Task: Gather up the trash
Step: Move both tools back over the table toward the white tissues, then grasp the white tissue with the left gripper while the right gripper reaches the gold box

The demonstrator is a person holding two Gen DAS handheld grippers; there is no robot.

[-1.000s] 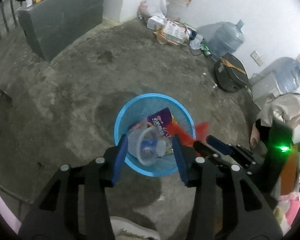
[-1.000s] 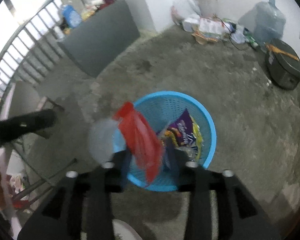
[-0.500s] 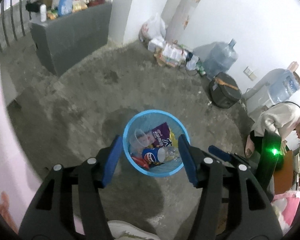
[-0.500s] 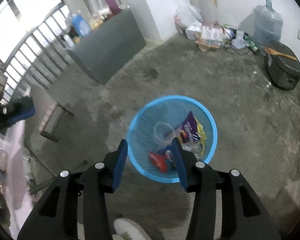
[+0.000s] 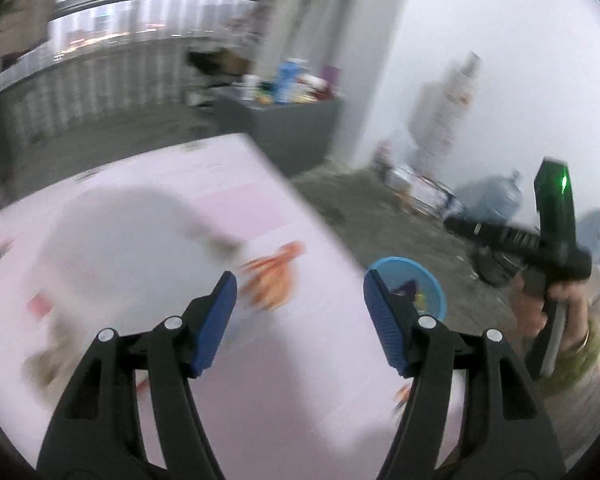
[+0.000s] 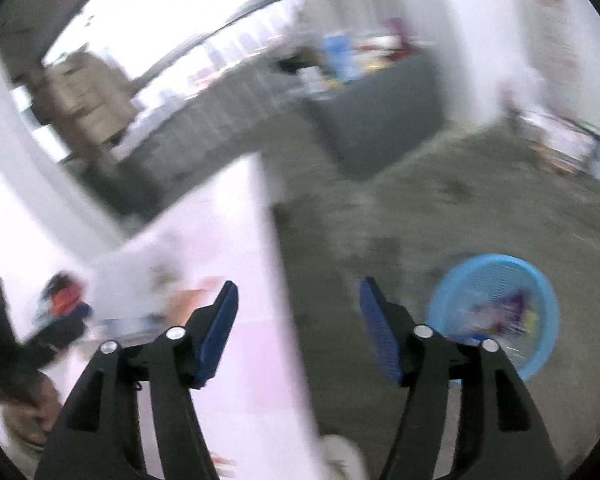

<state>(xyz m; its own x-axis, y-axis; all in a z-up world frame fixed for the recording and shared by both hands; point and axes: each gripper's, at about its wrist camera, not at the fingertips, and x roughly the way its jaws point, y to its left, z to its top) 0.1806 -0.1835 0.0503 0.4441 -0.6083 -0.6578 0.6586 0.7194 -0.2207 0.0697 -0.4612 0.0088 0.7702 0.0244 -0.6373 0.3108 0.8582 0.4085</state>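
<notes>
A pale pink table [image 5: 260, 400] fills the lower left of the left wrist view, its top blurred. On it lie a few smeared scraps: an orange-red wrapper [image 5: 278, 276] near the right edge and a small red piece [image 5: 40, 304] toward the left. The right wrist view shows the same table with its edge running down the middle. Beside it is the grey concrete floor [image 6: 480, 216], on which a blue mesh basket [image 6: 540, 344] stands, holding coloured wrappers.
</notes>
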